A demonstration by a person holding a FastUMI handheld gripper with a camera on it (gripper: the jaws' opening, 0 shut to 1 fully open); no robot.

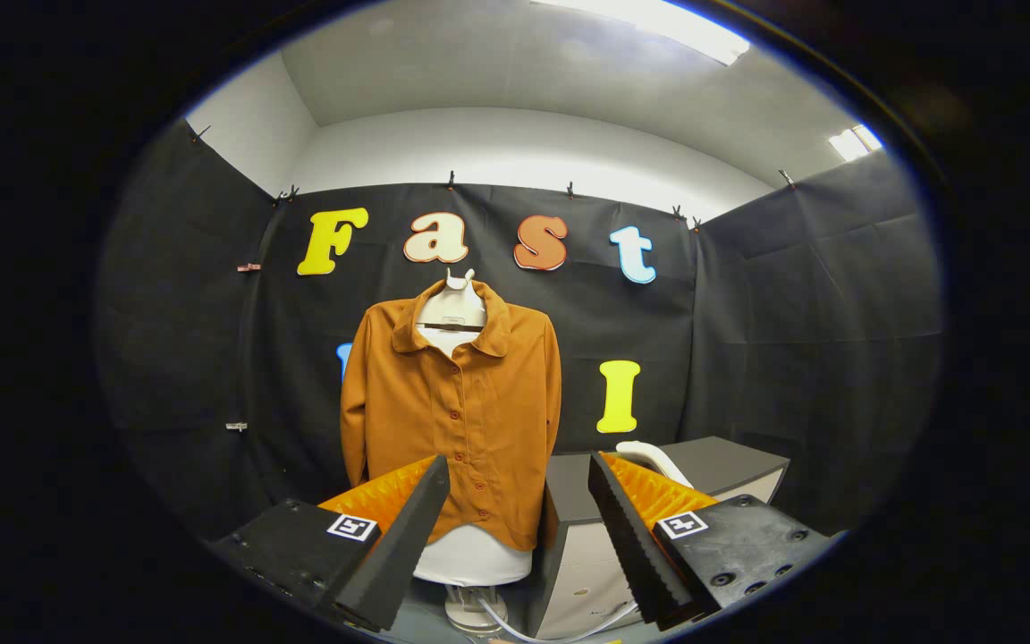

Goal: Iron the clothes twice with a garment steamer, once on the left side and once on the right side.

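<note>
Orange shirt (457,420) on a white form beyond spread, empty fingers (519,528); grey cabinet (658,474) alongside.

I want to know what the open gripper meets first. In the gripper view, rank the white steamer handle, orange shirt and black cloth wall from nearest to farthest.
1. White steamer handle, on the cabinet by the right finger.
2. Orange shirt, ahead, beyond the open gripper.
3. Black cloth wall, behind the shirt.

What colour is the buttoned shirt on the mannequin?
Rust-orange long-sleeved shirt, clearest in the gripper view, beyond the open tongs.

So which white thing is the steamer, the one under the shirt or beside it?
The curved white handle on the grey cabinet, beyond the open tongs; the white mannequin base wears the shirt.
</note>
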